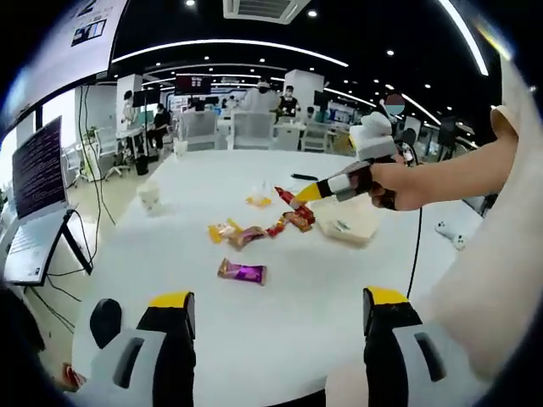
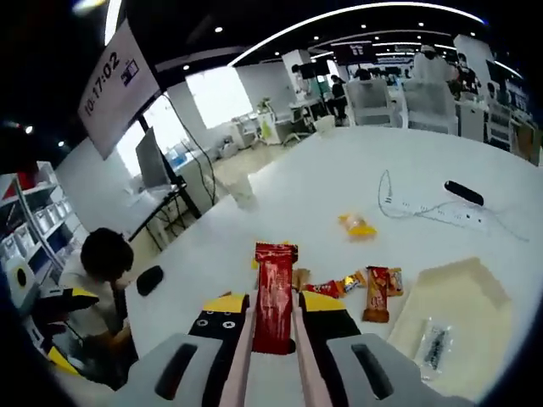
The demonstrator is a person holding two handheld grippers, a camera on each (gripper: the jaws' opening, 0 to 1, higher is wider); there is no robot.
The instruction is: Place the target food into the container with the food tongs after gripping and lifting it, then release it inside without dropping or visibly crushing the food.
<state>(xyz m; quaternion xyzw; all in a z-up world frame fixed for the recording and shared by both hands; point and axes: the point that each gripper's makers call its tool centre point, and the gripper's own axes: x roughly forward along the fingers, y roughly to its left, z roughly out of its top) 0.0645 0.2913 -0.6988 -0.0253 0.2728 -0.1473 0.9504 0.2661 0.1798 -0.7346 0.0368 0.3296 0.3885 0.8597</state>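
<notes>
right gripper pinching a red snack pack upright above the table, beige container just right, left gripper spread wide near the table edge, lots of bare white around

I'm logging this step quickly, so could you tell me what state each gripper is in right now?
Left gripper: open, holding nothing.
Right gripper: shut on the red snack packet, lifted above the white table.

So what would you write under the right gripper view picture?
Right gripper lifts a red snack packet above the white table, near the beige container.
</notes>
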